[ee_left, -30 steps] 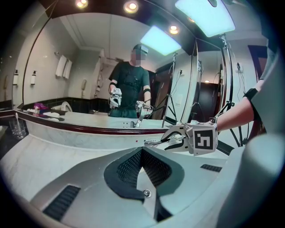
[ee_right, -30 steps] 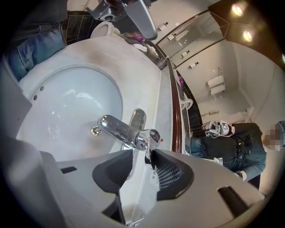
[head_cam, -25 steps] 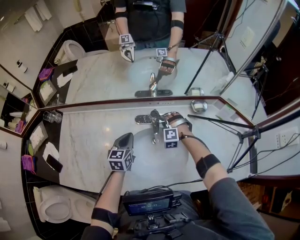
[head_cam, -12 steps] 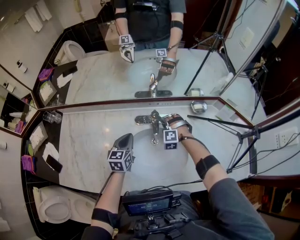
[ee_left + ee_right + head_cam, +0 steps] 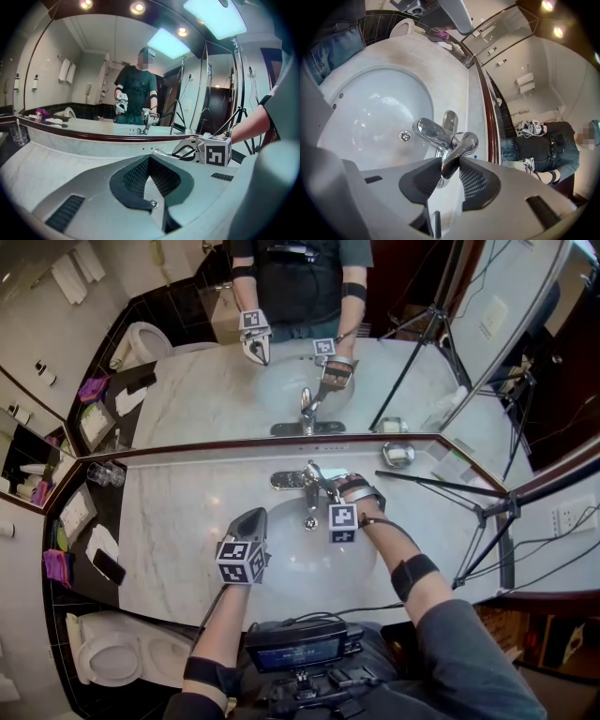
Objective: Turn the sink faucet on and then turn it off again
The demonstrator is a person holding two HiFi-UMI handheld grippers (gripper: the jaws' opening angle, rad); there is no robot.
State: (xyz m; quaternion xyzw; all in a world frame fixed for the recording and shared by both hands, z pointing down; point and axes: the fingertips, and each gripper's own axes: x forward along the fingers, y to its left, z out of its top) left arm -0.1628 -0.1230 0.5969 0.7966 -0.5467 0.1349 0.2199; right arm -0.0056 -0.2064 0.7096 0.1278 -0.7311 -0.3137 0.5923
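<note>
Over the last second the right gripper has been closing its jaws, and they now pinch the faucet handle. The handle stands tilted behind the spout at the back rim of the sink. The left gripper has not moved. Its jaws are pressed together and empty over the bench, left of the sink. The mark on the handle is too small to read. The sink holds only wet glints near its drain. A glass stands at the bench's left end.

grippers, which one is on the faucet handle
The right gripper: its jaws have just been closing on the faucet handle between them. The left gripper is shut and empty.
</note>
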